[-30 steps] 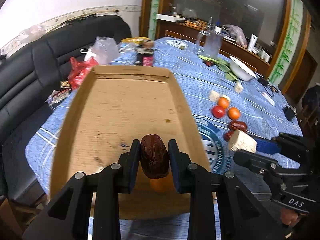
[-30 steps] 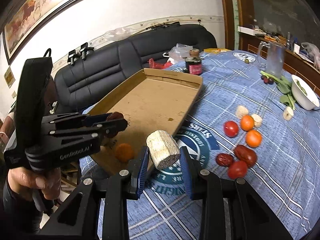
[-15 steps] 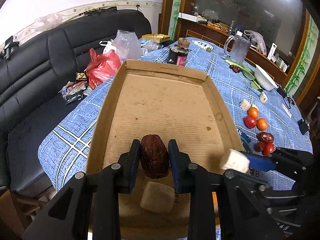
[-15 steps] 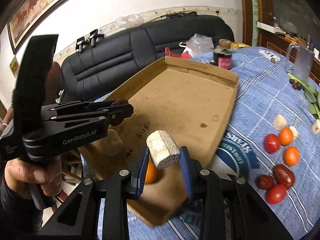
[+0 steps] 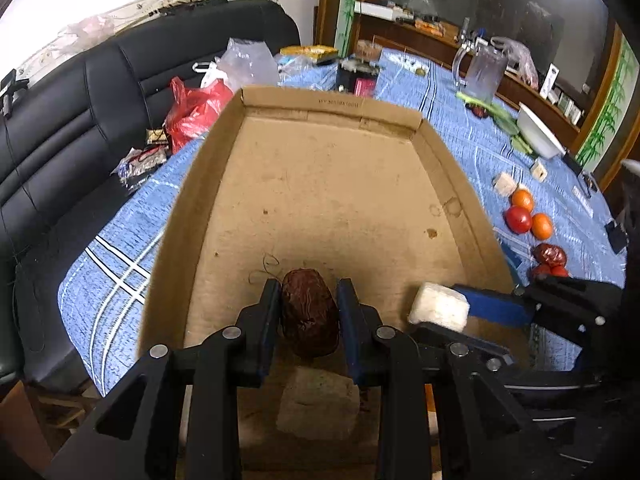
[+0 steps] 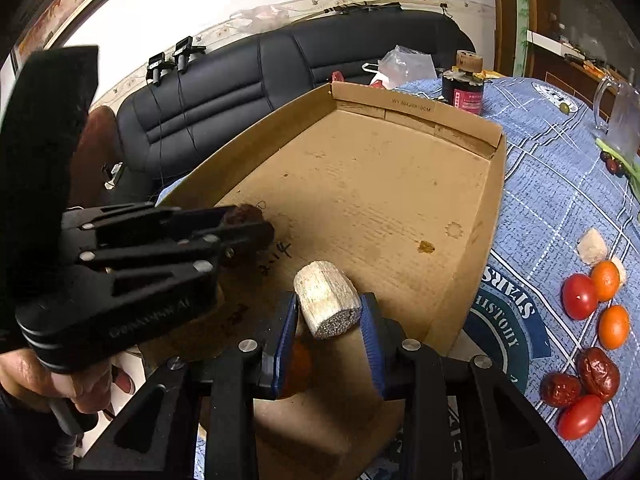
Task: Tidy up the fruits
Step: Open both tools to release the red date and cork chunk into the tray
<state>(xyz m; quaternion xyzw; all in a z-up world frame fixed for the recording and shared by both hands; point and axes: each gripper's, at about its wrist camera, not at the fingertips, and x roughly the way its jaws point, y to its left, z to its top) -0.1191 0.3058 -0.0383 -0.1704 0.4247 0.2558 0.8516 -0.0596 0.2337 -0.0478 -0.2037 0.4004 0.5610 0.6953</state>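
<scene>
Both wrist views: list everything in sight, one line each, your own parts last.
cardboard tray: 1, brown, on the blue tablecloth
loose chunk: 1, off-white, tray floor, near end
tray orange: 1, orange, under the right gripper, partly hidden
tomatoes: 2, red, on the cloth beside the tray
oranges: 2, orange, same cluster
dates: 2, dark red, same cluster
jar: 1, dark, beyond the tray's far wall
jug: 1, clear, far table edge
sofa: 1, black, beside the table
left gripper: shut on held date, dark red, over the tray
right gripper: jaws opening, held chunk, pale, between them
</scene>
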